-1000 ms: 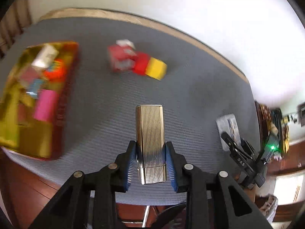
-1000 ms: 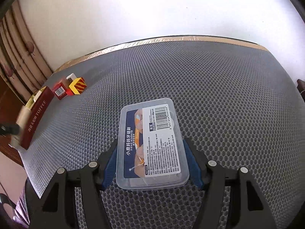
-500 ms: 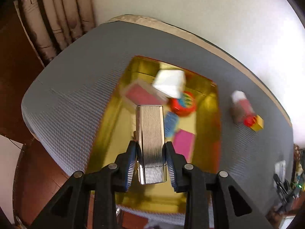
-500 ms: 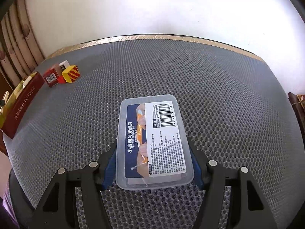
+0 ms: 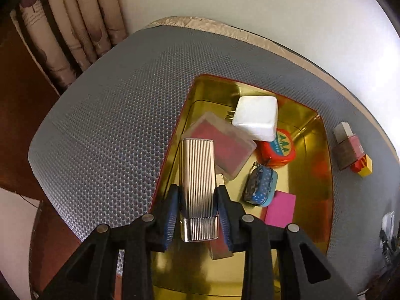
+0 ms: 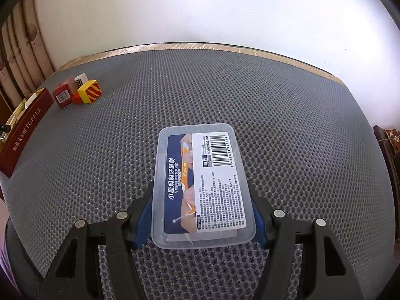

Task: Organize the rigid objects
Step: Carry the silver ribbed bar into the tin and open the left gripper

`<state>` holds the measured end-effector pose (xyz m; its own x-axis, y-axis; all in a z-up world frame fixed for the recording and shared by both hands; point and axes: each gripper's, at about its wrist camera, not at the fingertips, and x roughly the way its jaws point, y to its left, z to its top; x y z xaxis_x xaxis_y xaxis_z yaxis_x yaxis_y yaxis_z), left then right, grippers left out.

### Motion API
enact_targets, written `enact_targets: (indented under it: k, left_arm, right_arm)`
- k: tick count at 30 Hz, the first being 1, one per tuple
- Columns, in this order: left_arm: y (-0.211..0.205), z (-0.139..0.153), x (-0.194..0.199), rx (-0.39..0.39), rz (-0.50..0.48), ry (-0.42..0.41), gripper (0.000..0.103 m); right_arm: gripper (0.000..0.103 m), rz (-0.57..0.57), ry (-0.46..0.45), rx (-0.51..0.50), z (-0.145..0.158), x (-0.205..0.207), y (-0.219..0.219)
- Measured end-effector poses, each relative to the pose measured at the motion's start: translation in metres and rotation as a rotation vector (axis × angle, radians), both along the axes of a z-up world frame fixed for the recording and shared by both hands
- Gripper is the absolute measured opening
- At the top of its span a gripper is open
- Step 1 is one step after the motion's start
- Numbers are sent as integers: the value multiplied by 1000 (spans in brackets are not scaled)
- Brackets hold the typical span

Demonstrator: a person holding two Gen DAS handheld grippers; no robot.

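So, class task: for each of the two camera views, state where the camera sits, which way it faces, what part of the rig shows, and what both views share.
Left wrist view: sits on the left gripper, facing steeply down into the gold-lined red tin; its black fingers clamp a ribbed silver metal case.
Right wrist view: sits on the right gripper, facing down and across the grey mesh mat; its fingers clamp a clear plastic labelled box.
Shared: the mat, the tin, and the red and yellow blocks beside it.
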<state>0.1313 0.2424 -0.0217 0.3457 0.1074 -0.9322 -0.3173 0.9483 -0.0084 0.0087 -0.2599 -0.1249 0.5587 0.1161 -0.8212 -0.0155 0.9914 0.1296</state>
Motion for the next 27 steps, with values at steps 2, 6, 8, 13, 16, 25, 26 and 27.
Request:
enact_targets:
  k: [2,6,8,13,16,25,26,27]
  left_arm:
    - [-3,0,-1,24,-7,7,31]
    - [-18,3,-7,157,-45,23,31]
    - [-27,10,-12,235,-65,-11,32]
    - [-43,32,-27,363,-82,-106,42]
    - [-41,44,-43,281,-65,-148,42]
    - [-49,62,-108,97,-22,-252,42]
    - [-52,61,-113,95,-25,-247,42]
    - [-54,60,-118,93,-29,-240,42]
  right_arm:
    - [63,0,0,0,0,0,0]
    - [63,-1,1,0,0,-1,0]
    - [63,0,4,6,1,0,0]
    - [63,-3,23,35,2,2,-5]
    - [60,-15,34,51,3,2,-8]
    - [59,-37,60,162,12,-3,-14]
    - [59,-39,62,187,14,-3,-13]
    - [59,-36,64,209,17,-2,-11]
